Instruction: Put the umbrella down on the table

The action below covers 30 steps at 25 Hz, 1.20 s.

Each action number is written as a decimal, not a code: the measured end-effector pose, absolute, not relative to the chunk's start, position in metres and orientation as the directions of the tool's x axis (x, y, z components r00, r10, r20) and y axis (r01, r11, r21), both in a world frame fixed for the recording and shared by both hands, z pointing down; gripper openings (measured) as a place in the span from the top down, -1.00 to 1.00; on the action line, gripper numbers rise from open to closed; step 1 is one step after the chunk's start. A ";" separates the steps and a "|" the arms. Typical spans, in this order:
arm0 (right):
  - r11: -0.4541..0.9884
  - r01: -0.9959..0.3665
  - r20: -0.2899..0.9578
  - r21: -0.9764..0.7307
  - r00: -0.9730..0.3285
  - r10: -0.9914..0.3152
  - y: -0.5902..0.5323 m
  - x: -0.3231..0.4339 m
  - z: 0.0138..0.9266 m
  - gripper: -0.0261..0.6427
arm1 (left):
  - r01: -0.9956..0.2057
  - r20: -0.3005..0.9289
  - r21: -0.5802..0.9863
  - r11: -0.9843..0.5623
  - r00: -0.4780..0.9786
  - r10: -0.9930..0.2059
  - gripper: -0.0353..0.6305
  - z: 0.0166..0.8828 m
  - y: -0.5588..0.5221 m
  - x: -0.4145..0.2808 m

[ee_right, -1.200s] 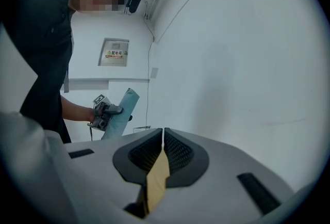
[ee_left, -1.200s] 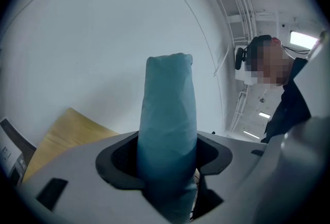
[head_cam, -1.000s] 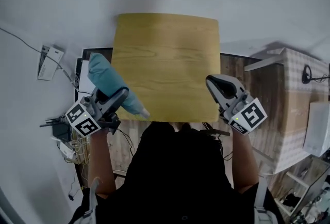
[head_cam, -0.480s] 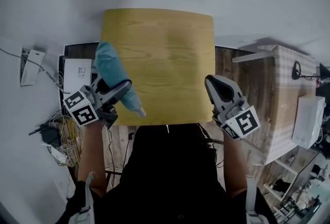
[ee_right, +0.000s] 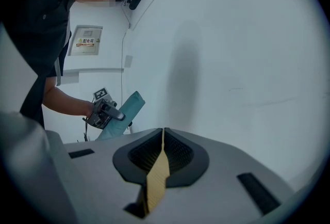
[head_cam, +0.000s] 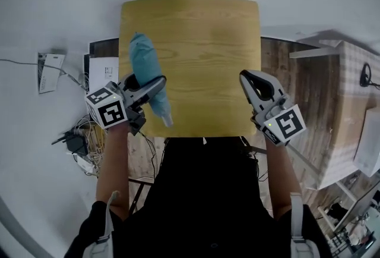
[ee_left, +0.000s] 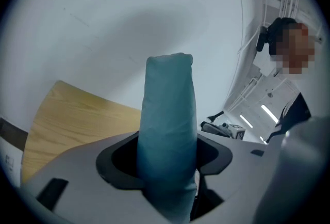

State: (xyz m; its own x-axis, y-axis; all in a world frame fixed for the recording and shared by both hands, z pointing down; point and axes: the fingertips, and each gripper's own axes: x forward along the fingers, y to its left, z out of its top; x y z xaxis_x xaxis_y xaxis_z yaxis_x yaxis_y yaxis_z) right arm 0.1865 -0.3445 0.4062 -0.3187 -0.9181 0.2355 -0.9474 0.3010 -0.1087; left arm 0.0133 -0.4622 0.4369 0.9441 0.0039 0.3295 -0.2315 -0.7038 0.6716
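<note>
A pale floor surrounds a yellow wooden tabletop (head_cam: 202,43) that fills the upper middle of the head view. A strip of brown plank flooring (head_cam: 285,78) lies along its right edge. At the far left of the frame a white box (head_cam: 46,72) lies on the floor, with a tangle of cables (head_cam: 77,141) below it.

The umbrella (head_cam: 145,66) is folded in a teal sleeve and lies slantwise over the left part of the tabletop. Its broad end points to the upper part of the frame and its narrow end reaches toward the near edge. The left claw (head_cam: 149,89) is clenched on the umbrella about midway along it. In the left gripper view the sleeve (ee_left: 169,114) fills the space between the two jaws and rises straight up the middle of the picture. Whether the umbrella touches the wood cannot be told. In the right gripper view it (ee_right: 124,109) shows at middle left, tilted with its far end raised.

The right claw (head_cam: 252,81) hangs over the right edge of the tabletop, well apart from the umbrella. Its jaws are pressed together with nothing between them; only a thin sliver of yellow wood shows below the closed pads (ee_right: 175,153).

The person's black clothing (head_cam: 208,191) fills the lower middle of the head view.
</note>
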 end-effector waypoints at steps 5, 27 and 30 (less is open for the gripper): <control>0.288 -0.946 0.221 -0.149 -0.315 -0.923 -0.352 0.213 0.426 0.85 | -0.174 0.446 0.500 -0.848 0.891 0.081 0.06 0.443 -0.460 0.053; 0.302 -0.921 0.199 -0.246 -0.353 -0.914 -0.369 0.234 0.468 0.85 | 0.423 0.904 -0.095 -0.901 0.416 0.100 0.05 0.575 -0.414 0.105; 0.297 -0.919 0.202 -0.258 -0.352 -0.914 -0.368 0.236 0.474 0.85 | 0.473 0.923 -0.107 -0.874 0.373 0.089 0.05 0.594 -0.413 0.107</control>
